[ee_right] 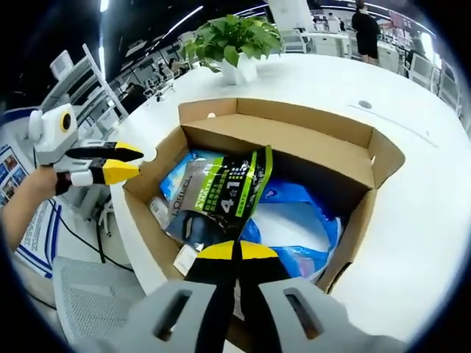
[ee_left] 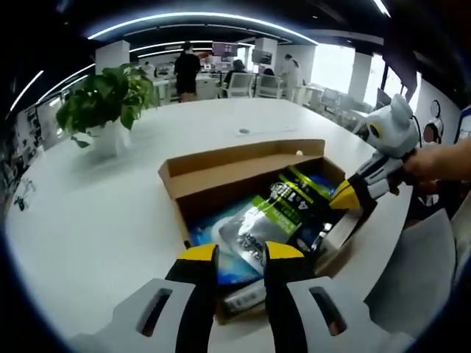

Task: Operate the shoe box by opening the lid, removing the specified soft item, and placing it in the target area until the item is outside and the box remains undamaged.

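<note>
You are working with two matching grippers: the left gripper and the right gripper are each showing black jaws capped with yellow tips, rising from pale grey bodies with slotted openings. Seen from across, each is carrying a white housing. Your forearms are showing bare, no sleeves.

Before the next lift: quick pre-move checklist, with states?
1. Box lid open: ok.
2. Right gripper shut on pouch: ok, jaws together at its lower edge.
3. Left gripper open, jaws apart over the box: ok.
4. Blue bag free of the pouch: cannot tell.
5. Box walls undamaged: ok where visible.
6. Table space beside box for placing: ok.
</note>
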Available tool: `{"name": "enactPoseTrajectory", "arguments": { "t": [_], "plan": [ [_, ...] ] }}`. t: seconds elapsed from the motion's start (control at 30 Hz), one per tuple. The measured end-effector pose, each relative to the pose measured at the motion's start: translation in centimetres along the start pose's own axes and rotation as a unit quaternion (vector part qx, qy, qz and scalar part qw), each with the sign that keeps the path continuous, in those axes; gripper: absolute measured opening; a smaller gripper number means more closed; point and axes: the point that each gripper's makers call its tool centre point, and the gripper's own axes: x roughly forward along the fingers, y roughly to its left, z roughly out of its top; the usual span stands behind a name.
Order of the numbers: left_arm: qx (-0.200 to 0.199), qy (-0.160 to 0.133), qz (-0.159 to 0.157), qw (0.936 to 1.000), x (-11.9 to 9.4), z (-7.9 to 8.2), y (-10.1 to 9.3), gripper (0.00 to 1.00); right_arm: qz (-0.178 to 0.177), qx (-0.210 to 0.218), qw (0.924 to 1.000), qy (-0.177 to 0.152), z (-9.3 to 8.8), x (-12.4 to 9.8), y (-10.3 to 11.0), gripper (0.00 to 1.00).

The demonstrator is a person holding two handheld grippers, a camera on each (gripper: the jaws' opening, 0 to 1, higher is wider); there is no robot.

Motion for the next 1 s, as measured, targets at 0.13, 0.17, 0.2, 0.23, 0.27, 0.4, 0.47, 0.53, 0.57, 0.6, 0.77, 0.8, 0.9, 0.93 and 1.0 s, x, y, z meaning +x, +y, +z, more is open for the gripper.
{"name": "enactPoseTrajectory", "arguments": {
  "t": [0.13, 0.17, 0.2, 0.23, 0.27, 0.4, 0.47, 0.53, 0.57, 0.6, 0.77, 0.8, 0.9, 0.93, 1.0],
  "plan": [
    [0.004, 0.009, -0.01, 0.9999, 0.8, -0.2, -0.4, 0.22, -0.009, -0.006, 0.9999, 0.001, -0.1, -0.2, -0.6, 0.0],
    [0.003, 0.011, -0.014, 0.9998, 1.1, -0.2, -0.5, 0.22, -0.013, -0.009, 0.9999, 0.002, -0.1, -0.3, -0.8, 0.0],
    [0.002, 0.013, -0.017, 0.9998, 1.4, -0.2, -0.6, 0.22, -0.016, -0.011, 0.9998, 0.002, -0.1, -0.4, -0.9, 0.0],
    [0.002, 0.017, -0.021, 0.9996, 1.7, -0.3, -0.7, 0.22, -0.019, -0.013, 0.9997, 0.004, -0.1, -0.5, -1.1, 0.0],
    [0.003, 0.018, -0.022, 0.9996, 1.9, -0.3, -0.8, 0.22, -0.02, -0.013, 0.9997, 0.004, -0.2, -0.5, -1.2, 0.0],
    [0.007, 0.028, -0.033, 0.999, 2.8, -0.5, -1.0, 0.22, -0.029, -0.019, 0.9994, 0.006, -0.3, -0.9, -1.7, 0.0],
    [0.008, 0.035, -0.037, 0.9987, 3.2, -0.8, -1.1, 0.22, -0.034, -0.022, 0.9991, 0.006, -0.3, -1.1, -2.0, 0.0],
    [0.008, 0.038, -0.04, 0.9984, 3.6, -0.9, -1.1, 0.22, -0.04, -0.028, 0.9988, 0.008, -0.4, -1.2, -2.2, 0.0],
    [0.007, 0.041, -0.043, 0.9982, 3.8, -0.9, -1.2, 0.22, -0.042, -0.031, 0.9986, 0.008, -0.4, -1.2, -2.3, 0.0],
    [0.005, 0.043, -0.045, 0.998, 4.0, -1.0, -1.2, 0.22, -0.044, -0.033, 0.9985, 0.009, -0.5, -1.3, -2.4, 0.0],
    [-0.002, 0.051, -0.053, 0.9973, 4.8, -0.9, -1.3, 0.22, -0.054, -0.05, 0.9972, 0.014, -0.7, -1.4, -2.8, 0.0],
    [-0.005, 0.05, -0.054, 0.9973, 5.0, -0.8, -1.3, 0.22, -0.056, -0.053, 0.9969, 0.015, -0.7, -1.4, -2.8, 0.0],
    [-0.014, 0.049, -0.061, 0.9969, 5.6, -0.5, -1.1, 0.22, -0.061, -0.067, 0.9958, 0.017, -0.8, -1.3, -2.9, 0.0],
    [-0.02, 0.048, -0.064, 0.9966, 5.8, -0.5, -1.0, 0.22, -0.063, -0.071, 0.9954, 0.018, -0.8, -1.2, -2.9, 0.0],
    [-0.027, 0.046, -0.068, 0.9962, 6.1, -0.2, -1.0, 0.22, -0.065, -0.075, 0.9949, 0.019, -0.9, -1.2, -3.0, 0.0]
  ]
}}
